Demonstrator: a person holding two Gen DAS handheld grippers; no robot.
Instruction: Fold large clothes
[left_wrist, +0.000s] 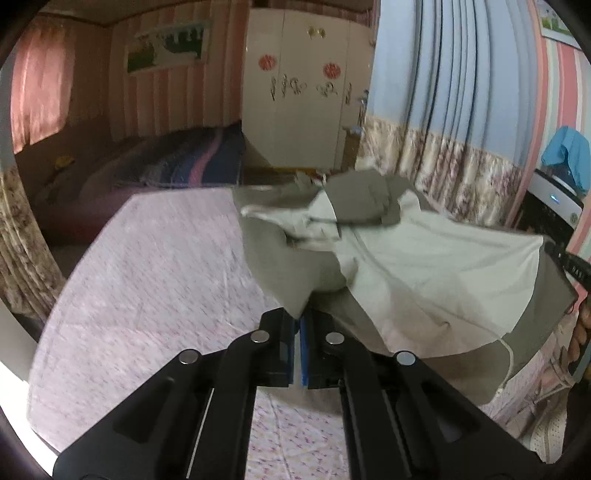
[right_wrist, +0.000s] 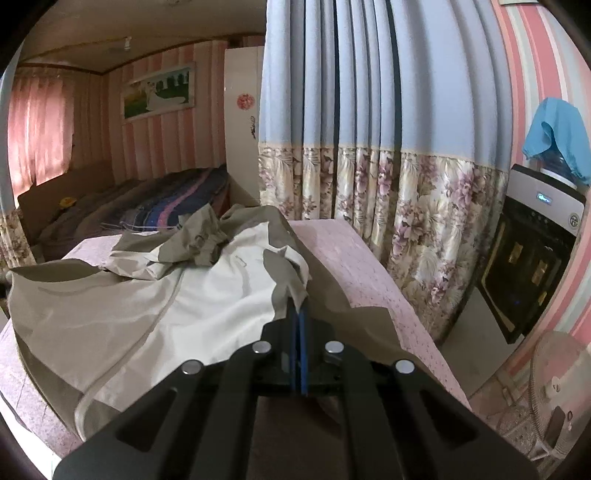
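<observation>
A large jacket (left_wrist: 436, 258) in pale cream and grey-brown hangs lifted above the pink patterned sheet (left_wrist: 155, 280). My left gripper (left_wrist: 297, 320) is shut on a grey-brown corner of it, which rises straight from the blue pads. In the right wrist view the same jacket (right_wrist: 207, 295) spreads to the left over the pink sheet (right_wrist: 369, 266), its hood bunched at the far end. My right gripper (right_wrist: 298, 314) is shut on another grey-brown edge of the jacket. At the far right of the left wrist view the other gripper (left_wrist: 570, 262) shows dark at the jacket's edge.
Blue curtains with a floral hem (right_wrist: 388, 192) hang just right of the covered surface. A dark appliance (right_wrist: 528, 266) with a blue cloth on top stands beyond, a fan (right_wrist: 557, 391) low at the right. A bed with a striped blanket (left_wrist: 177, 162) and a white wardrobe (left_wrist: 306, 85) lie behind.
</observation>
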